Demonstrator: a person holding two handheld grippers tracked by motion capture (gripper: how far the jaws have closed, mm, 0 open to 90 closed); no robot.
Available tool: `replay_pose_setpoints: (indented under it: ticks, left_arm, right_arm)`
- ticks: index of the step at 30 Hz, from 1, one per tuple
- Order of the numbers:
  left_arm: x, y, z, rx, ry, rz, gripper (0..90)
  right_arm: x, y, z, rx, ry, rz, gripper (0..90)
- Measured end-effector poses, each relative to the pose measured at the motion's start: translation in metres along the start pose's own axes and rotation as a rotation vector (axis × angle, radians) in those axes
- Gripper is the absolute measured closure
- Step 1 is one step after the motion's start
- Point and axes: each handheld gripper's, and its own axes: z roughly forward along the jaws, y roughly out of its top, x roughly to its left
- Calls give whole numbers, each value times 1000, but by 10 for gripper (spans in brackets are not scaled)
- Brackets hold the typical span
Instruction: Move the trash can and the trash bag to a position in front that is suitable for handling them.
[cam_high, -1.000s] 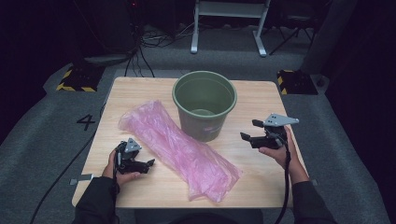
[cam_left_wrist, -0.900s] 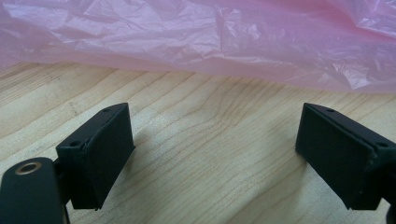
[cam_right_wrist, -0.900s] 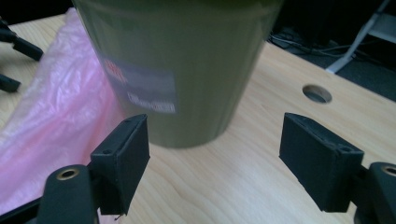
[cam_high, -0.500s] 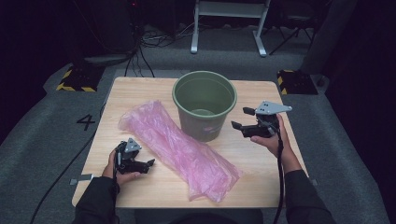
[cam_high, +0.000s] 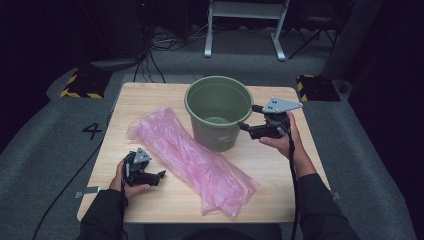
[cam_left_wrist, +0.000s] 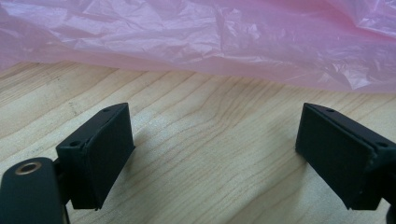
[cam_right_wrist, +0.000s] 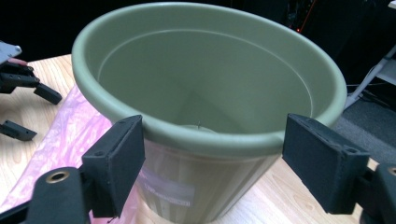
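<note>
A green plastic bucket (cam_high: 218, 107) stands upright and empty at the table's far middle. A long pink plastic bag (cam_high: 190, 156) lies flat, running diagonally from the bucket's left toward the front edge. My right gripper (cam_high: 246, 117) is open, raised beside the bucket's right rim, its jaws pointing at it; in the right gripper view the bucket (cam_right_wrist: 210, 98) looms just beyond the open right gripper (cam_right_wrist: 224, 158). My left gripper (cam_high: 159, 176) rests low on the wood at front left, open, just short of the bag's edge (cam_left_wrist: 196, 42). Nothing lies between the left gripper (cam_left_wrist: 215, 158) jaws.
The wooden table (cam_high: 150, 100) has bare room at its far left and right front. Beyond it lie grey floor, cables, a white stand's legs (cam_high: 245, 30) and yellow-black striped blocks (cam_high: 80, 86). A "4" (cam_high: 93, 130) is marked on the floor at left.
My right gripper has moved left and up, from the table's right edge to the bucket's right rim. The left gripper, bag and bucket have stayed in place.
</note>
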Motion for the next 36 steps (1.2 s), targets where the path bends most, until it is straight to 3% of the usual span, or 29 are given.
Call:
replay_pose_setpoints:
  ticks: [3, 11, 17, 20, 24, 31, 36]
  left_arm:
    - [0, 0, 0, 0, 0, 0, 111]
    - [0, 0, 0, 1, 0, -1, 111]
    - [0, 0, 0, 0, -1, -1, 111]
    - [0, 0, 0, 0, -1, -1, 111]
    - [0, 0, 0, 1, 0, -1, 111]
    - [0, 0, 0, 0, 0, -1, 111]
    - [0, 0, 0, 0, 0, -1, 111]
  right_arm:
    - [1, 4, -2, -16, 1, -1, 218]
    - [14, 12, 9, 2, 25, -52, 214]
    - [19, 15, 19, 11, 86, -48, 229]
    - [23, 17, 28, 26, 142, -61, 288]
    - [27, 17, 39, 45, 231, -99, 443]
    - [30, 20, 48, 67, 249, -169, 571]
    - [30, 21, 48, 73, 231, -179, 625]
